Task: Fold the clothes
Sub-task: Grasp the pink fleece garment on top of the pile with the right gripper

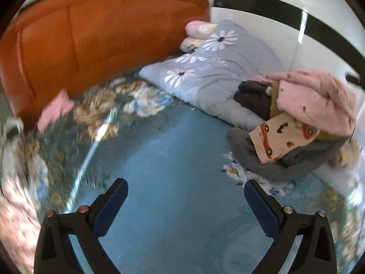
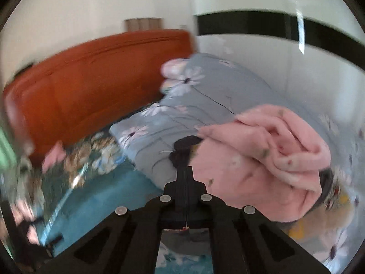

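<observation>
A pile of clothes lies at the right of the bed: a pink speckled garment (image 1: 317,100) on top, a cream piece printed with red cars (image 1: 280,137), a grey garment (image 1: 251,155) underneath and a dark one (image 1: 253,96) behind. My left gripper (image 1: 185,182) stands open over the bare blue sheet (image 1: 182,150), left of the pile, holding nothing. In the right wrist view my right gripper (image 2: 185,170) is shut, its tips against the left edge of the pink garment (image 2: 262,159) beside the dark garment (image 2: 182,146). Whether cloth is pinched between the fingers is not visible.
A folded grey-blue daisy quilt (image 1: 212,68) with pillows (image 1: 198,28) behind it fills the bed's back right. An orange headboard (image 1: 102,38) bounds the far side. A small pink cloth (image 1: 56,109) lies by the headboard. A white wall runs along the right.
</observation>
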{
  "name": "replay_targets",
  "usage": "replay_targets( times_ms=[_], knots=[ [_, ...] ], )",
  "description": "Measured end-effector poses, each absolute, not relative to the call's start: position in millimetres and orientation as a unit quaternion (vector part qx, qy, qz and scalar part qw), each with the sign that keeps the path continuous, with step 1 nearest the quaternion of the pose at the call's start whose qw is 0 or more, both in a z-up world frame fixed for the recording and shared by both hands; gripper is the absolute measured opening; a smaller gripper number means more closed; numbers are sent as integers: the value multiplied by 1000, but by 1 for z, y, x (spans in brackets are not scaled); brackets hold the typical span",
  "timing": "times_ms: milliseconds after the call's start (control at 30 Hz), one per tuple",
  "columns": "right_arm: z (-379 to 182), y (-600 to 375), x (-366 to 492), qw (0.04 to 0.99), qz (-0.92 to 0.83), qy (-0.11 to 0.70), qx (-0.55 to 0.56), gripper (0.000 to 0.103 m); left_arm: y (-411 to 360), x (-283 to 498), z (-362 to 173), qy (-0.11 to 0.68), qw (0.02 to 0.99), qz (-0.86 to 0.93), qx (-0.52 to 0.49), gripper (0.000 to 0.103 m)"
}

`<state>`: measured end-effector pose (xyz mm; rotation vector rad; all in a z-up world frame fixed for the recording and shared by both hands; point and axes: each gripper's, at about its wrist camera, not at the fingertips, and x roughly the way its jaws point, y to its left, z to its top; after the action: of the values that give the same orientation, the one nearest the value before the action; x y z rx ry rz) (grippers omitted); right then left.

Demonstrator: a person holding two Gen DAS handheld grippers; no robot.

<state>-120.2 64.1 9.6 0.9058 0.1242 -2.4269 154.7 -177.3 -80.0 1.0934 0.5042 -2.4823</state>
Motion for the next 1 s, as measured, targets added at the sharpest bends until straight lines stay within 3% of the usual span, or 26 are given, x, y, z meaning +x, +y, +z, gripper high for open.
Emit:
replay_targets(
  times_ms=[133, 300, 367, 400, 433, 633, 833, 1000],
  knots=[
    [15, 55, -109, 266, -901, 87, 331, 0, -191, 169, -81, 205, 203, -872, 396, 103],
    [9, 64, -151, 182, -921, 102, 329, 4, -207, 187, -85, 241, 208, -865, 389, 103],
    [1, 65, -174, 154, -919, 106, 347, 21, -215, 189, -90, 261, 214, -858, 386, 103],
    [-4, 64, -182, 147, -918, 108, 352, 41, -219, 189, -93, 272, 214, -854, 388, 103],
    [-8, 62, -189, 143, -917, 110, 356, 53, -222, 188, -97, 284, 215, -848, 391, 103],
    [-25, 50, -220, 109, -907, 164, 373, 54, -222, 177, -124, 308, 200, -828, 424, 103],
    [-42, 41, -223, 150, -894, 128, 402, 54, -223, 171, -141, 310, 191, -820, 441, 103],
    [-52, 43, -250, 109, -889, 132, 425, 54, -231, 171, -156, 330, 195, -810, 444, 103]
  ],
)
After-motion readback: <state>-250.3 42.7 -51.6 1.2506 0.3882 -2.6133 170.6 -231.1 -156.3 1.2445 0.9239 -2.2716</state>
